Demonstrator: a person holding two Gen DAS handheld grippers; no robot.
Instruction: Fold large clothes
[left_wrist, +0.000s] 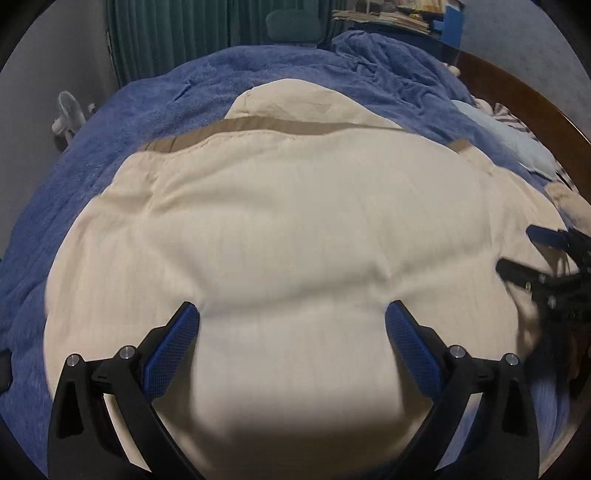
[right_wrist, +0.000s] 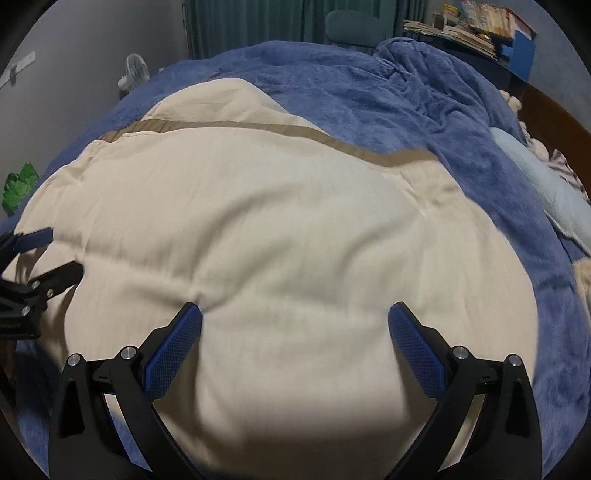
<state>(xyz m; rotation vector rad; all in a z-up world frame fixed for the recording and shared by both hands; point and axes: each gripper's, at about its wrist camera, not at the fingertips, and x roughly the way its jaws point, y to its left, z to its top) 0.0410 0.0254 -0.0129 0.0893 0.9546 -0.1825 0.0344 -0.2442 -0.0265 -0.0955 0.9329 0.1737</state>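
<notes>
Cream garment (left_wrist: 288, 229) spread on blue blanket (left_wrist: 122, 110), beneath both gaping claws (left_wrist: 291, 314).

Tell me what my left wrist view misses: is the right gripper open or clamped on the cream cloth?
Observer: Open. The right gripper has its jaws spread wide over the cream garment, nothing pinched.
Operator: Anything left of the bed I can't see?
Observer: Yes, something green lies beside the blue blanket.
Operator: Does the tan band reach the garment's right edge?
Observer: It does; the tan band runs across to the blanket.
</notes>
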